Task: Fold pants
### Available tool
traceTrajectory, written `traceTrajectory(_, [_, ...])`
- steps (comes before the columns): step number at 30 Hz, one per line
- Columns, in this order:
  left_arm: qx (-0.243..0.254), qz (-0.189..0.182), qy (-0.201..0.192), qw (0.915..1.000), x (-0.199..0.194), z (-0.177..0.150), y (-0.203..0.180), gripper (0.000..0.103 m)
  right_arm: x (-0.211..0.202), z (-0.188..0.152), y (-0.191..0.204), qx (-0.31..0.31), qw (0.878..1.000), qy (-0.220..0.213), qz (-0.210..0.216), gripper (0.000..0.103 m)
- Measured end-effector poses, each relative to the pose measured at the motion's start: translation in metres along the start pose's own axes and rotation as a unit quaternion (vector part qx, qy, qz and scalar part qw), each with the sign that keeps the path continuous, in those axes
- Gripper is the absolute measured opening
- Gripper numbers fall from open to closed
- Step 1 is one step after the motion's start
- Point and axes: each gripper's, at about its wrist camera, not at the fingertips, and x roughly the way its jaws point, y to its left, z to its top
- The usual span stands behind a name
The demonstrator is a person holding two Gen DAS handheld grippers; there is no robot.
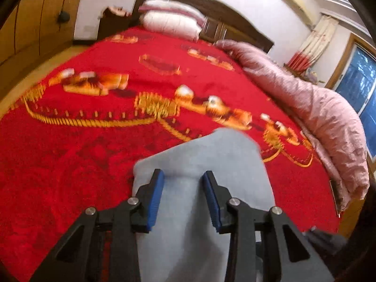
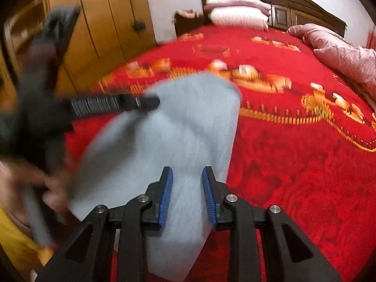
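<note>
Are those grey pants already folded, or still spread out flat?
Folded, at least partly. The pants lie on the red blanket as one compact, rounded-edged panel with no separate legs showing. How many folds, I cannot tell.

Matt grey cloth pants (image 2: 164,141), plush red blanket (image 1: 70,164), glossy wood wardrobe (image 2: 105,23)

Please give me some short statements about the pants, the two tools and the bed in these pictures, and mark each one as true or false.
1. The pants are grey. True.
2. The pants hang in a wardrobe. False: they lie on the red blanket on the bed.
3. Both tools are open. True: the left tool and the right tool each show a gap between the blue pads.
4. The bed has no pillows. False: pillows are stacked by the headboard.
5. A pink quilt lies along one side of the bed. True.
</note>
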Motion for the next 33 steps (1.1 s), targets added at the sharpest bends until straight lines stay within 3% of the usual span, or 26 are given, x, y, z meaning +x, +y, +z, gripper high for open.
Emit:
traceTrajectory(2, [-0.006, 0.000, 0.002, 1.0000, 0.006, -0.005, 0.002, 0.037, -0.004, -0.004, -0.002, -0.008, 1.000, -0.022, 0.004, 0.027])
traceTrajectory(6, [0.024, 0.018, -0.008, 0.9995, -0.002, -0.009, -0.006, 0.037, -0.011, -0.004, -0.003, -0.006, 1.000, -0.007, 0.008, 0.027])
traceTrajectory(13, [0.013, 0.033, -0.006, 0.9993, -0.042, -0.027, -0.010, 0.037, -0.039, -0.011, -0.002, 0.005, 1.000, -0.004, 0.023, 0.027])
traceTrajectory(17, [-0.011, 0.038, -0.001, 0.9992, -0.071, -0.051, -0.005, 0.048, -0.057, -0.016, 0.002, -0.004, 0.999, -0.006, 0.031, 0.030])
traceTrajectory(19, [-0.017, 0.043, -0.001, 0.9989, -0.082, -0.062, -0.004, 0.054, -0.061, -0.021, 0.005, -0.010, 1.000, 0.002, 0.028, 0.036])
traceTrajectory(21, [-0.020, 0.045, 0.001, 0.9988, -0.092, -0.074, -0.004, 0.061, -0.064, -0.027, 0.006, -0.006, 1.000, 0.009, 0.028, 0.051])
traceTrajectory(23, [-0.018, 0.049, 0.001, 0.9987, -0.099, -0.082, -0.005, 0.067, -0.065, -0.033, 0.005, 0.000, 0.999, 0.015, 0.028, 0.056])
traceTrajectory(33, [0.022, 0.108, 0.030, 0.9935, -0.097, -0.123, -0.020, 0.087, -0.065, -0.055, -0.009, 0.026, 0.999, 0.042, -0.019, 0.072])
